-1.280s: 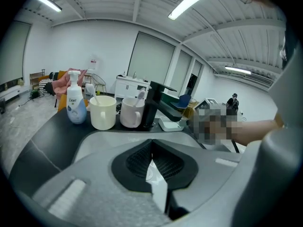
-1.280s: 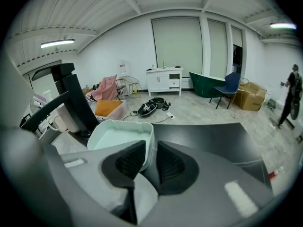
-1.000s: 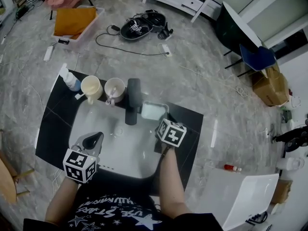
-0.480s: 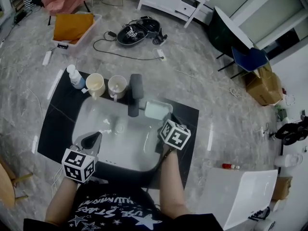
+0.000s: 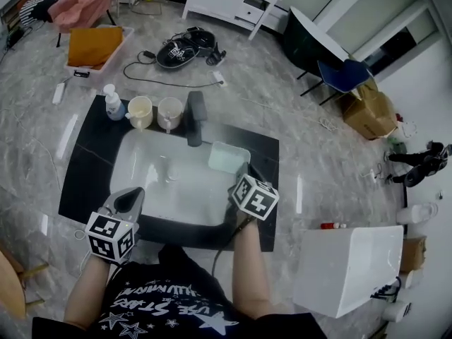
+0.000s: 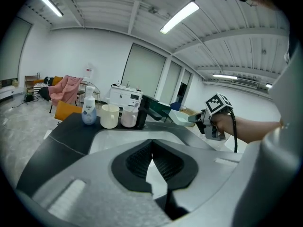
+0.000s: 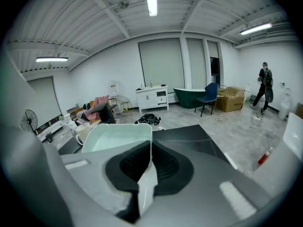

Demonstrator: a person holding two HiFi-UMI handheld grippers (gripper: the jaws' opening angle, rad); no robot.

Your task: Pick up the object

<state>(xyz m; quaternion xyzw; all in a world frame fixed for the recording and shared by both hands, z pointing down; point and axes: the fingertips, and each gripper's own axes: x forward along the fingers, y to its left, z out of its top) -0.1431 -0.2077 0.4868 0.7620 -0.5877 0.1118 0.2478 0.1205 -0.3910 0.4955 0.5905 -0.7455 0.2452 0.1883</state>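
Okay, looking at a grab-and-lift here. Got the right claw (image 7: 149, 155) pinched almost flat on the thin near wall of the pale green tray (image 5: 227, 157), one pad inside, one outside. Puts the tray at the back right corner of the white basin (image 5: 162, 182), just beside the black faucet (image 5: 194, 119) and partly over the dark table (image 5: 85, 175). Seems raised clear of the table going by the left gripper view, but can't swear to it. Left claw (image 6: 151, 161) closed on nothing, pads together, hanging over the near left edge of the basin, well apart from the tray.

Tips for doing this bit right:
- Keep the squeeze firm: one-edge grip, long lever, easy tilt.
- Hold the wrist level and don't let the far end droop.
- Raise straight up, slow, no swinging sideways into the faucet.
- Stay away from the mugs (image 5: 140, 111) and the soap bottle (image 5: 111, 103) lined up to the left of the faucet.
- Watch for slip on that smooth, glossy-looking rim.
- Probably light and looks empty, so no need to crush it, just enough pinch to stop it pivoting between the pads.
- Leave the left claw parked, or bring it under the far end only in case of sagging
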